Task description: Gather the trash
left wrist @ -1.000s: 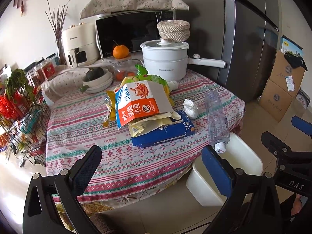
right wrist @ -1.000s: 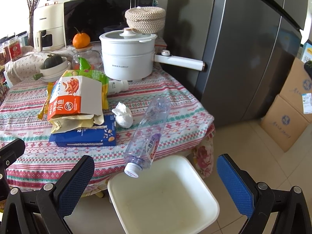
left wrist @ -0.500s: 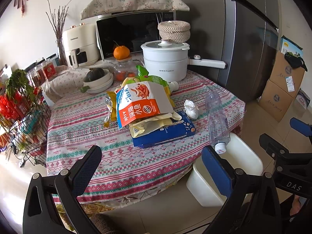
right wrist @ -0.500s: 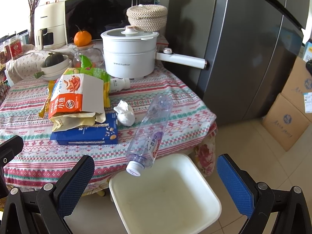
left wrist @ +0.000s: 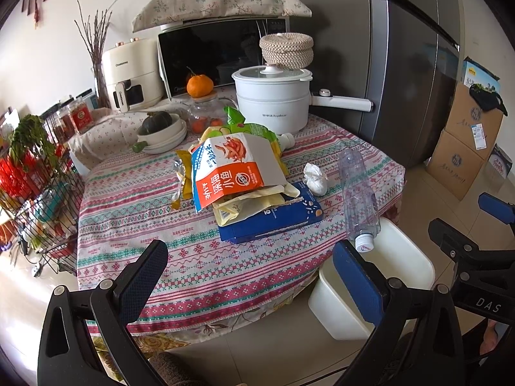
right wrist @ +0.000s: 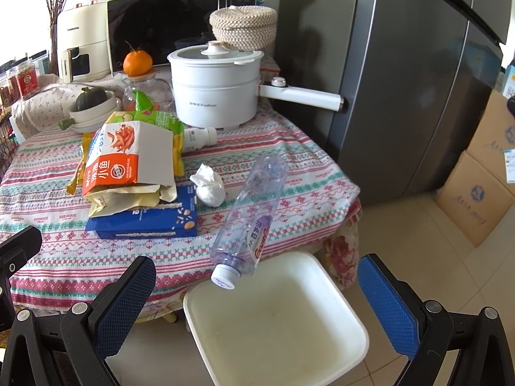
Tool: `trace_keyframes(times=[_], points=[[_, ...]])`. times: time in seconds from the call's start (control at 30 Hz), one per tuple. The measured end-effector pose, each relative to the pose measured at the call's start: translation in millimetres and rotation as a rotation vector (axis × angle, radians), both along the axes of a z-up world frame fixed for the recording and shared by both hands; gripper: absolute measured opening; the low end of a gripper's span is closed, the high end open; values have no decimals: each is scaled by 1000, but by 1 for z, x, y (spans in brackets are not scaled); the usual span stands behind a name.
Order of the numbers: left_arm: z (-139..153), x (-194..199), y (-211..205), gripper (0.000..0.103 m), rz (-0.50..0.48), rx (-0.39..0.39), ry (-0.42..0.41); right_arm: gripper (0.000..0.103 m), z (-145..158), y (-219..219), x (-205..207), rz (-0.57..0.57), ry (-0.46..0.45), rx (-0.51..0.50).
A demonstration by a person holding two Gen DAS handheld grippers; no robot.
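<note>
An empty clear plastic bottle [right wrist: 254, 206] lies on the patterned tablecloth [right wrist: 42, 189], its white cap over the table edge above a white bin [right wrist: 276, 318] on the floor. It also shows in the left wrist view [left wrist: 357, 199], as does the bin [left wrist: 405, 257]. Beside the bottle lie a crumpled tissue [right wrist: 209, 186], a blue carton [right wrist: 145, 218], an orange-and-white snack box [right wrist: 125, 157] and yellow and green wrappers [right wrist: 154, 119]. My left gripper [left wrist: 248, 276] and right gripper [right wrist: 254, 296] are open, empty, short of the table.
A white electric pot [right wrist: 215, 87], a woven basket [right wrist: 244, 25], a microwave [right wrist: 167, 22], an orange [right wrist: 136, 62] and a bowl with a squash [right wrist: 90, 103] stand at the table's back. A grey fridge [right wrist: 402, 64] and cardboard boxes [right wrist: 476, 189] are on the right. A wire rack [left wrist: 32, 186] stands left.
Both grippers have crept slightly toward the table; the scene sits a little lower and nearer. Nothing on the table has moved.
</note>
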State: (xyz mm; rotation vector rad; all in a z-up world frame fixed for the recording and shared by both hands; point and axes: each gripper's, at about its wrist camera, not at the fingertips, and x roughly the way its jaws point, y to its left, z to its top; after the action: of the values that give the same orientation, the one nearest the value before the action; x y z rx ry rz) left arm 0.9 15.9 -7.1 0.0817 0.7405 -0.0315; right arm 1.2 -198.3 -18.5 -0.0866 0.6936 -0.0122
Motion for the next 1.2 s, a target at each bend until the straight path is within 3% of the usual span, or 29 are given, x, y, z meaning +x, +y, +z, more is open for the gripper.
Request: trace_keyframes(times=[0.5, 0.63, 0.77, 0.97, 1.07, 1.2], points=[[-2, 3, 7, 103, 5, -16, 22, 103, 0, -1, 0, 7, 8, 17], [-11, 19, 20, 103, -30, -119, 141, 103, -2, -5, 8, 16, 45, 58], [-25, 42, 26, 103, -71, -163, 257, 103, -2, -13, 24, 38, 126, 159], [-49, 86, 34, 102, -101, -268, 412, 103, -7, -15, 67, 79, 268, 161], [-58, 111, 47, 99, -67, -308, 418, 103, -23, -20, 96, 83, 347, 191], [-76, 137, 58, 89, -34, -282, 374, 98, -54, -32, 128, 63, 417, 263]])
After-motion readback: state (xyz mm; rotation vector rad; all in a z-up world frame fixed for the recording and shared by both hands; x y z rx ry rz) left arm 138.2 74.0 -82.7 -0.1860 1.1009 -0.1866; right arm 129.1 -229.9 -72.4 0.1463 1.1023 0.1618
